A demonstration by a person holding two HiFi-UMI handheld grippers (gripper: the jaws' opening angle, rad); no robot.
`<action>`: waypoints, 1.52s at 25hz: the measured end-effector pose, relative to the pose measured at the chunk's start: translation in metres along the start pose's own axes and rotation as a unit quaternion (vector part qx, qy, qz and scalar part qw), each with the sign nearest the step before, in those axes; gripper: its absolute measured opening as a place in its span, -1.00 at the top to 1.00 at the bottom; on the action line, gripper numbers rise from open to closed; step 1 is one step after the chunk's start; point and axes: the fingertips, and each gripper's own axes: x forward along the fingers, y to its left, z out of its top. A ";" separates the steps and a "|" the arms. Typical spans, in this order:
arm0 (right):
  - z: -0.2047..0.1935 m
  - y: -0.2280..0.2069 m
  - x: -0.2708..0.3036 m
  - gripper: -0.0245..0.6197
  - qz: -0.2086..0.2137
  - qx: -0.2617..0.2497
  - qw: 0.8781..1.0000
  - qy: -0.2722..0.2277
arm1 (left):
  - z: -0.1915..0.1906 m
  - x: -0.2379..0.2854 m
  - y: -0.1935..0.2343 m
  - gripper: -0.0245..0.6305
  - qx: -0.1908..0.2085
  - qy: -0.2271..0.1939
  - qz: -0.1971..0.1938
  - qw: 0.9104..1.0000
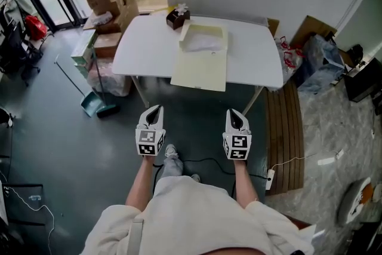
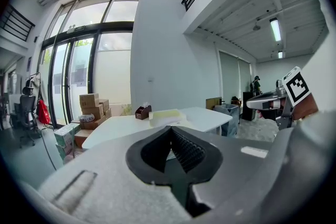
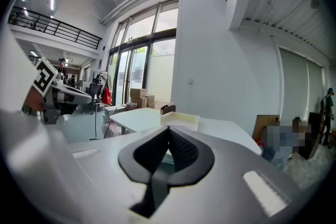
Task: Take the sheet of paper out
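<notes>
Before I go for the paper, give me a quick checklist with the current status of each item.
1. Left tool empty: ok, jaws shut on nothing.
2. Right tool empty: ok, same.
3. Jaws open for a grasp: not ok, both shut.
4. Cream box open, white paper showing: ok.
5. Tools at the table: not ok, both short of its near edge.
6. Paper loose, single sheet: cannot tell.

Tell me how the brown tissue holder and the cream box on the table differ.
The tissue holder is dark brown, small and stands near the back edge of the white table; the cream box is pale, far larger, low and open, its flap overhanging the front edge. Both rest on that table and hold something white.
</notes>
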 end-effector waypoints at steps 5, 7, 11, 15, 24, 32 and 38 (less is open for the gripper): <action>0.000 -0.005 0.026 0.91 -0.010 -0.006 1.000 0.005 | -0.001 0.030 0.016 0.91 -0.007 0.001 -0.006 1.000; 0.003 -0.009 0.042 0.91 -0.017 -0.006 1.000 0.007 | 0.002 0.049 0.023 0.91 -0.007 0.000 -0.015 1.000; 0.015 -0.019 0.080 0.91 -0.033 -0.006 0.999 0.007 | 0.014 0.094 0.040 0.91 -0.008 -0.005 -0.036 0.999; 0.032 -0.026 0.121 0.91 -0.049 -0.005 0.999 0.007 | 0.032 0.141 0.063 0.91 -0.002 -0.008 -0.057 0.998; 0.063 -0.038 0.209 0.91 -0.092 -0.005 0.996 0.012 | 0.062 0.232 0.122 0.91 0.004 -0.012 -0.093 0.996; 0.071 -0.043 0.264 0.91 -0.124 -0.001 0.992 0.020 | 0.071 0.294 0.165 0.91 0.003 -0.016 -0.116 0.993; 0.063 -0.042 0.280 0.91 -0.132 -0.001 0.991 0.038 | 0.062 0.319 0.169 0.91 -0.001 -0.008 -0.130 0.992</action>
